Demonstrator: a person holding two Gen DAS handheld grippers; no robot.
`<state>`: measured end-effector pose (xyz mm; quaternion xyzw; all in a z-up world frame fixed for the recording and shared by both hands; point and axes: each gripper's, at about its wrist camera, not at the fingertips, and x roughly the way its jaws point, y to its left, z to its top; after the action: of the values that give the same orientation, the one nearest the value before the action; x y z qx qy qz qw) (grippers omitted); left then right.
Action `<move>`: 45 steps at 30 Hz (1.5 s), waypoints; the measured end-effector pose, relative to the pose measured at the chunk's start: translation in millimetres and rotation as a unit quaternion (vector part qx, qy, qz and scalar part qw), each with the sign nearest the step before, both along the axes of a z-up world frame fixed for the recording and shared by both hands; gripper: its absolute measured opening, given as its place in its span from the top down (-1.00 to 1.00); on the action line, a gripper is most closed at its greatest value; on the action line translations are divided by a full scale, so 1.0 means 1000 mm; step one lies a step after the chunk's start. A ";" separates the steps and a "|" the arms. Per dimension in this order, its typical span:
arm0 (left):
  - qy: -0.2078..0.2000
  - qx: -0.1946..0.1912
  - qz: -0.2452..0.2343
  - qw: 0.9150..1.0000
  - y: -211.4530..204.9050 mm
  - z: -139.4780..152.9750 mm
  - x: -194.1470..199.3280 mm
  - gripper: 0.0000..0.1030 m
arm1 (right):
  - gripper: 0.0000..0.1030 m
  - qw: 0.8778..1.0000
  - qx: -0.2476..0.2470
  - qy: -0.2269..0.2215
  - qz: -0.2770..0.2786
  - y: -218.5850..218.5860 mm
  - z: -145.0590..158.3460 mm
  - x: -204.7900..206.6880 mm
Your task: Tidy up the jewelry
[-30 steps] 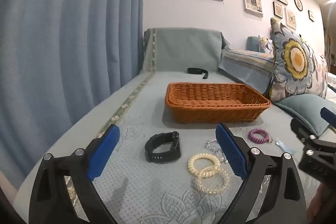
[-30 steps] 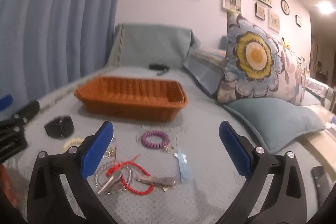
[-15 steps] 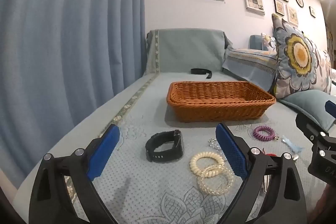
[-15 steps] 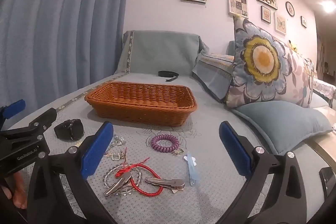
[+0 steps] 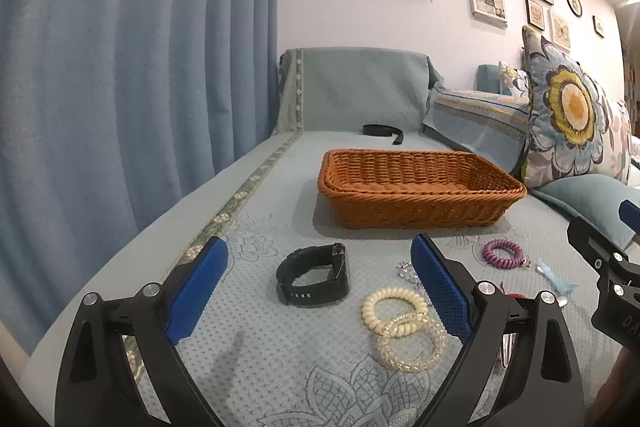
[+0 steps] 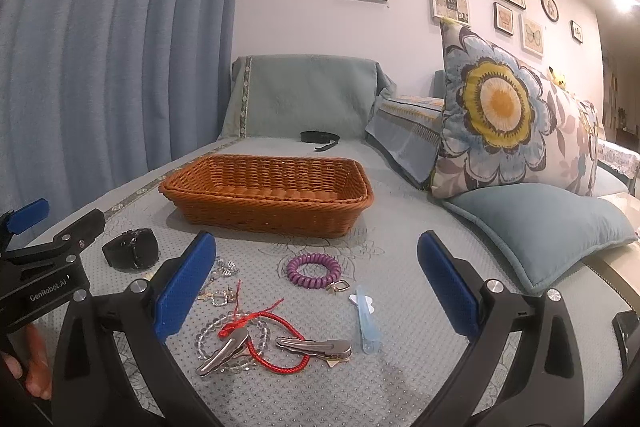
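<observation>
Hovering wide open and empty, the right claw (image 6: 316,283) has metal hair clips (image 6: 314,345) and a red cord (image 6: 276,355) just below its spread jaws: light, slippery, best pinched across the flat. Ahead of it sits a springy purple coil band (image 6: 314,269). The left claw (image 5: 320,293), gaping and empty too, frames a black watch (image 5: 314,277); its stiff looped strap looks the surest hold. Beyond both waits the basket (image 6: 268,211), nothing showing inside. Readable writing: "GenRobot.AI" on the left claw's body.
</observation>
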<state>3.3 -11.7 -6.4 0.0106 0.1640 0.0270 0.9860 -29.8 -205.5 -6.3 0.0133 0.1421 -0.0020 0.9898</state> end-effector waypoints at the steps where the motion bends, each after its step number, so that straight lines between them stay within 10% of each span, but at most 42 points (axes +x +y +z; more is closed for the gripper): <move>1: 0.000 0.001 0.000 1.000 0.000 0.000 0.000 -0.75 | -0.86 1.000 0.000 -0.001 0.000 0.000 0.000 0.000; 45: 0.005 0.007 0.003 1.000 -0.009 -0.002 -0.001 -0.75 | -0.86 1.000 -0.005 0.005 -0.003 0.002 -0.003 0.002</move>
<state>2.3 -20.2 -8.2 0.0171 0.1686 0.0315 0.9850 -27.9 -203.7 -8.8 0.0089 0.1469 -0.0055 0.9891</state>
